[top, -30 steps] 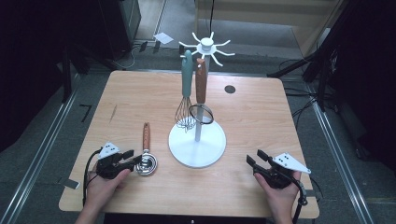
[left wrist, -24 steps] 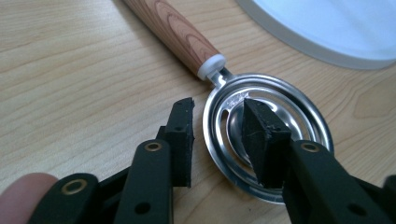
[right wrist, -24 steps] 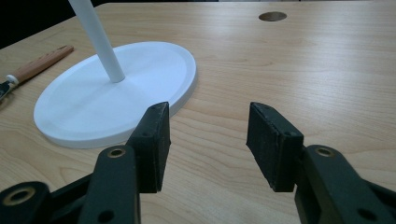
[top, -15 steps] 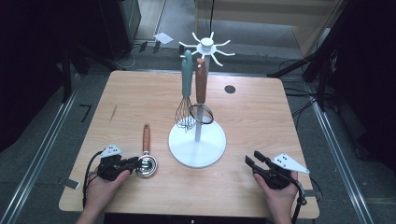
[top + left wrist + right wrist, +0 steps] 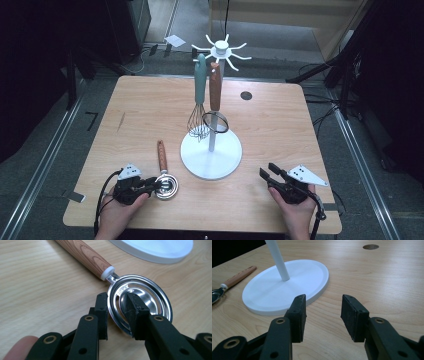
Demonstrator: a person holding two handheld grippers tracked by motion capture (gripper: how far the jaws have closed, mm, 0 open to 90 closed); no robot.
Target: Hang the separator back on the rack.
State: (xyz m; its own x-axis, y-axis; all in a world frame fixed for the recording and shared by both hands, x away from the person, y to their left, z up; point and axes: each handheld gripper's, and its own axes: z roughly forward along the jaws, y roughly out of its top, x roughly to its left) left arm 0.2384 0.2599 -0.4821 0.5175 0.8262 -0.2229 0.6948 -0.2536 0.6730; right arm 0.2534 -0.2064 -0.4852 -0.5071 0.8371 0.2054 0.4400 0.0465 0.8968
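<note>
Left gripper [image 5: 117,311]: jaws straddling the rim of the egg separator [image 5: 140,300], one pad inside the bowl, one outside, pinching it | separator: flat on table [image 5: 280,115], front left of white utensil stand [image 5: 212,155] | right gripper [image 5: 324,312]: jaws spread, empty

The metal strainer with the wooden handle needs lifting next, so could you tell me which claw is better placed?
Left. The left claw already straddles the strainer rim; the right claw is open beside the stand base.
</note>
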